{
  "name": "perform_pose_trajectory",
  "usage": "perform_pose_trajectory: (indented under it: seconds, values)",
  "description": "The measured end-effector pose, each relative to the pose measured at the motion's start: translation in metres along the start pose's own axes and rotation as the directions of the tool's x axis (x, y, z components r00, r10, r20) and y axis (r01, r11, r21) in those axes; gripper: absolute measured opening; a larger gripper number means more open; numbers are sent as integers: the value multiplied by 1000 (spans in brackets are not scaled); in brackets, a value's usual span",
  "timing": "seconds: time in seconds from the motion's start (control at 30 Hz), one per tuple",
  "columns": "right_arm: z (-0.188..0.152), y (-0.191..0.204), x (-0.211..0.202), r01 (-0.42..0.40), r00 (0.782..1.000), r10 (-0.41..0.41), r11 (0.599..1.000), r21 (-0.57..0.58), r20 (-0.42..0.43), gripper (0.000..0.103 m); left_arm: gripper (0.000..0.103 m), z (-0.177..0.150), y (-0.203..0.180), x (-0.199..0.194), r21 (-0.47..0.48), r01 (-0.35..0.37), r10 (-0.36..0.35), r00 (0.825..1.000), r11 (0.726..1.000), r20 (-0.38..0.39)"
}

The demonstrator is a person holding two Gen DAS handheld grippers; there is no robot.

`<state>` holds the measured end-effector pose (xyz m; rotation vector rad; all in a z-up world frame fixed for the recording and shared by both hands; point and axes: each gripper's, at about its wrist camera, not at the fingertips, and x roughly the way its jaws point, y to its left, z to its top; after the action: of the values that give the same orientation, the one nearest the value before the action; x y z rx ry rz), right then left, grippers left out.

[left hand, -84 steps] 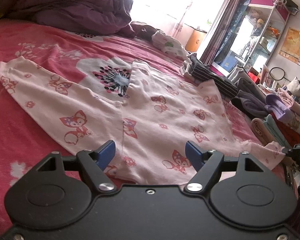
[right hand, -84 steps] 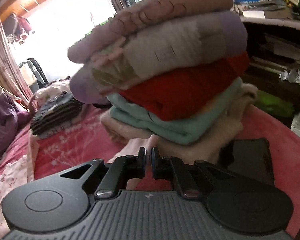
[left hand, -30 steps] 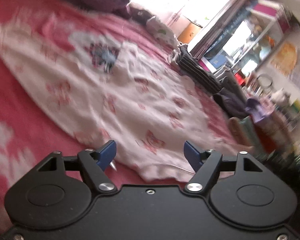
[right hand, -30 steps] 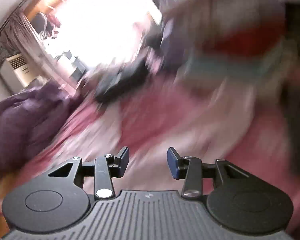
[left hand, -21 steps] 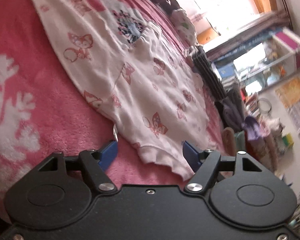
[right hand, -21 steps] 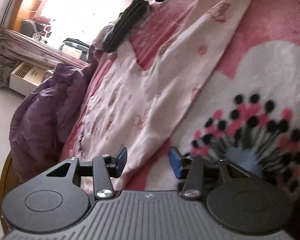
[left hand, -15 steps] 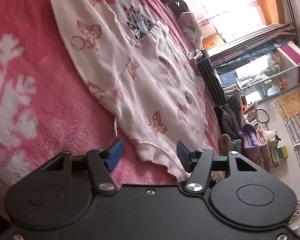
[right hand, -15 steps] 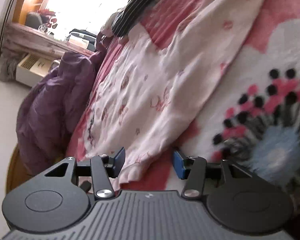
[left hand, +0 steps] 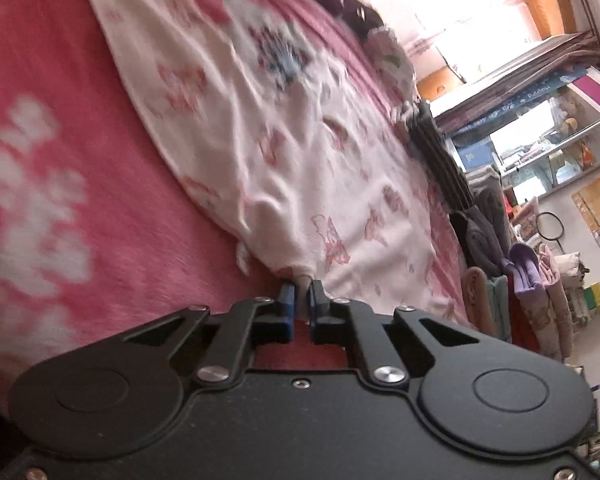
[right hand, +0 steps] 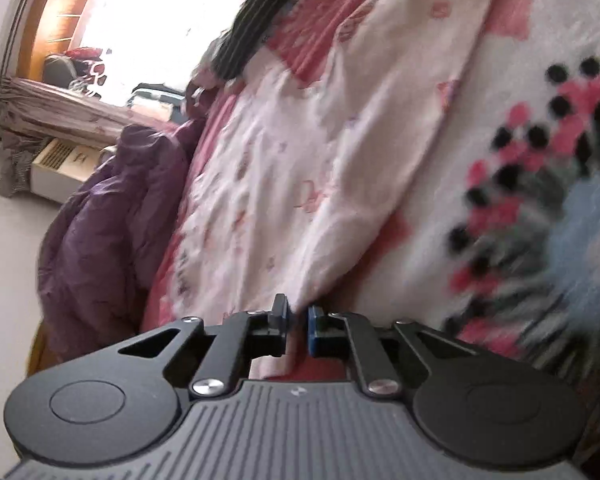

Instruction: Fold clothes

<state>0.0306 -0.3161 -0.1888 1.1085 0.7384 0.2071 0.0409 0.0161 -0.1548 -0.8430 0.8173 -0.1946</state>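
Left wrist view: the left gripper point(left hand: 303, 286), its fingers just closed, pinches the hem of the pink garment point(left hand: 300, 152) at lower centre — bare pink bedspread point(left hand: 60, 140) lies open to the left.

Right wrist view: the right gripper point(right hand: 297, 312), fingers just closed too, nips the garment's near edge at lower centre — a purple quilt point(right hand: 104, 216) bunches along the left.

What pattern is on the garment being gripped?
Pale pink garment with red cartoon prints; clearest in left wrist view.
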Motion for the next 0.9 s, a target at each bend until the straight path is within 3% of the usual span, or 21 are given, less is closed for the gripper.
perform_pose_trajectory:
  seconds: [0.1,0.23,0.33,0.37,0.5,0.6,0.77,0.9]
  values:
    - [-15,6,7,2,999,-3,1000,-20,-52,11,4,4,15,-1,-52,-9,9,1000,999,-10]
    - [-19,7,1,36,998,-38,998,-43,-45,11,6,0,17,10,-40,-27,24,998,999,-66]
    - [-14,11,-10,47,997,-52,997,-68,-63,16,23,7,16,7,-43,-10,7,997,999,-74]
    - [-13,12,-16,48,997,-53,996,-81,-65,20,30,10,15,3,-43,-5,2,998,999,-66]
    - [-9,15,-43,74,996,-81,985,-155,-37,20,31,21,11,-17,-7,-44,44,999,999,-3]
    - [-1,15,-59,90,996,-87,977,-193,22,20,31,36,15,-33,-35,-68,71,995,997,74]
    - [17,21,-56,84,994,-54,934,-346,97,22,31,78,39,-47,-113,-138,159,964,984,213]
    - [27,21,-44,105,992,-61,888,-447,111,23,31,115,68,-52,-202,-188,244,922,961,302]
